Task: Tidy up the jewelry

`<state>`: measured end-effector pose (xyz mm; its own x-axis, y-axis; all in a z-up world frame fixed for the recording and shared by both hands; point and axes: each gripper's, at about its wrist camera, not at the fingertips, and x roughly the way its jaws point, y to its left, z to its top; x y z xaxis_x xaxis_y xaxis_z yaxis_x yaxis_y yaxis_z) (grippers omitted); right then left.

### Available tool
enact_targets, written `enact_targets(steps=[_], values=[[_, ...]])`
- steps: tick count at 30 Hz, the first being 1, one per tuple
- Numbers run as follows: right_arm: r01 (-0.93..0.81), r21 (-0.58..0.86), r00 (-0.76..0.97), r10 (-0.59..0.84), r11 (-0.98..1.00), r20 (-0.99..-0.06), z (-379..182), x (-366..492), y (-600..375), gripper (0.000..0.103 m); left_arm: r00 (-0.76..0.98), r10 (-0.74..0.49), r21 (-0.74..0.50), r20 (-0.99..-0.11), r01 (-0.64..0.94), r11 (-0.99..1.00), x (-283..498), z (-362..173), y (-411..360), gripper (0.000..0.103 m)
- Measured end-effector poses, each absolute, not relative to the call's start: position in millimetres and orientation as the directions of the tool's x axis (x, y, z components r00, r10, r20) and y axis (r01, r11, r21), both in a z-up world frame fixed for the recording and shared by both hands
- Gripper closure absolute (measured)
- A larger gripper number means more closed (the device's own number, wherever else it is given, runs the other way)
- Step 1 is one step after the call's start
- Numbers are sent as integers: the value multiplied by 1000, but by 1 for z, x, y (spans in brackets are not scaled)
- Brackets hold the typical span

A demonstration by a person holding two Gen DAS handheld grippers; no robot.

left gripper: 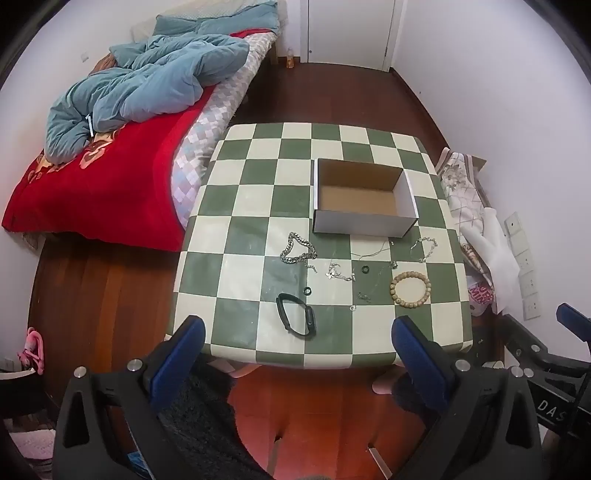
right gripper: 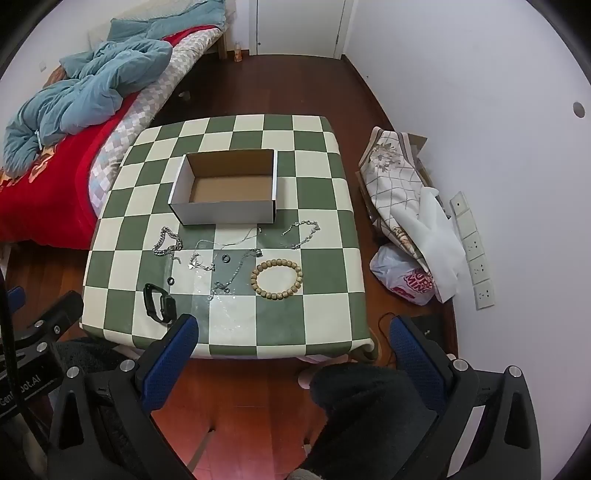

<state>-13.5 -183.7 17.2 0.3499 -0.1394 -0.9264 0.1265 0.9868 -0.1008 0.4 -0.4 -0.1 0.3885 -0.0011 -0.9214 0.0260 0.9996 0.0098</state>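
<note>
An empty white cardboard box [left gripper: 364, 221] [right gripper: 225, 212] stands open on the green-and-cream checkered table [left gripper: 243, 206] [right gripper: 325, 295]. In front of it lie a thick silver chain [left gripper: 298, 248] [right gripper: 168, 242], thin silver chains [left gripper: 424, 248] [right gripper: 303, 234], a wooden bead bracelet [left gripper: 410, 290] [right gripper: 277, 278], two small black rings [left gripper: 365, 268] [right gripper: 225, 259] and a black smartwatch [left gripper: 295, 319] [right gripper: 159, 303]. My left gripper [left gripper: 297, 343] is open and empty above the table's near edge. My right gripper [right gripper: 293, 341] is open and empty, also at the near edge.
A bed with a red blanket [left gripper: 110, 184] and blue duvet [left gripper: 147, 85] stands left of the table. A patterned bag [right gripper: 395, 177], a plastic bag [right gripper: 402, 273] and a power strip [right gripper: 472, 251] lie on the floor to the right. A white door [left gripper: 347, 29] is behind.
</note>
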Motion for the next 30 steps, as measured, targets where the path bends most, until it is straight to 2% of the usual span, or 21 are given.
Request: enact_targets(steps=[30], values=[[136, -90, 371, -135, 987, -919, 36, -21, -186, 0, 420, -21, -5, -907, 40, 999, -9, 17, -3, 0]])
